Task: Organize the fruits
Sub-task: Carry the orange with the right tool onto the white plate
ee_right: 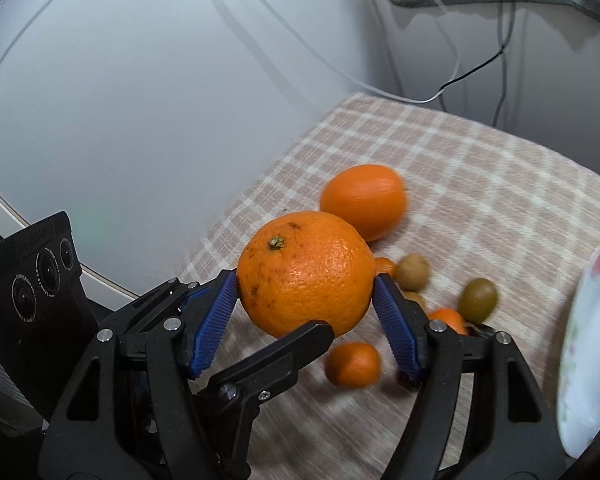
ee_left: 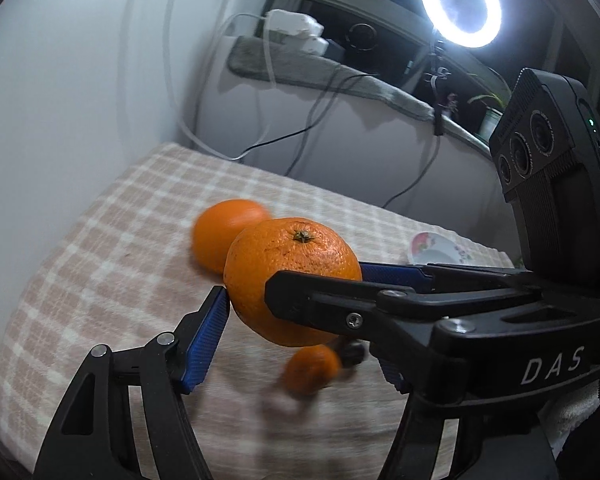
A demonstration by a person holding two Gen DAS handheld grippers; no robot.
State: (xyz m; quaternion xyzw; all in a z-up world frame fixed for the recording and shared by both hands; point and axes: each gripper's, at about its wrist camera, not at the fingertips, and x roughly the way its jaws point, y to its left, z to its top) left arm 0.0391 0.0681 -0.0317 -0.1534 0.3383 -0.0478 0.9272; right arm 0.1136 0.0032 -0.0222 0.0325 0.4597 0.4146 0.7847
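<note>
Both grippers pinch one large orange at frame centre, lifted above the checked cloth: right gripper at its sides, left gripper crosswise. Seemingly a handover; next, one releases, then carries it toward the plate at right.

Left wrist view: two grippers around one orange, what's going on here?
A person is holding an orange above the checked cloth. The right gripper has it clamped between both pads. One pad of the left gripper touches it too, but whether that gripper grips is hidden. Another orange and smaller fruits lie on the cloth, beside a bowl.
</note>
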